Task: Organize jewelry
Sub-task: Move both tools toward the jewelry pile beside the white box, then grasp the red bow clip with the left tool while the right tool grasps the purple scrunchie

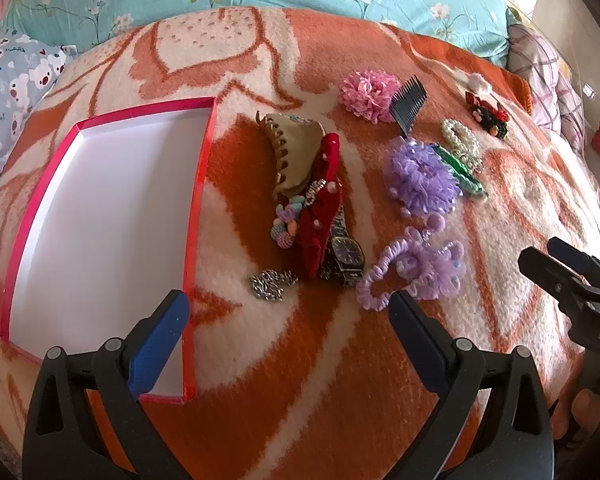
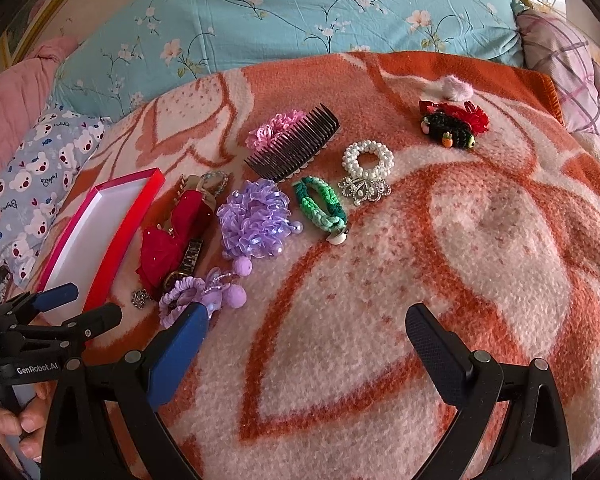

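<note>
An empty red box (image 1: 202, 184) with a white inside lies on the blanket at the left; it also shows in the right wrist view (image 2: 140, 208). Right of it lie a silver chain (image 1: 270, 284), a wristwatch (image 1: 346, 254), a red hair clip (image 1: 324, 208), a purple coil hair tie (image 1: 412, 268), a purple scrunchie (image 1: 420, 178) and a dark comb (image 2: 296, 144). My left gripper (image 1: 290, 316) is open and empty above the blanket just short of the chain. My right gripper (image 2: 306, 330) is open and empty over bare blanket, right of the pile.
A pearl scrunchie (image 2: 367, 158), a green braided clip (image 2: 320, 204), a pink scrunchie (image 2: 272, 128) and a black and red hair tie (image 2: 452, 124) lie farther back. Teal floral bedding (image 2: 300, 12) and a bear-print pillow (image 2: 40, 168) border the orange blanket (image 2: 480, 260).
</note>
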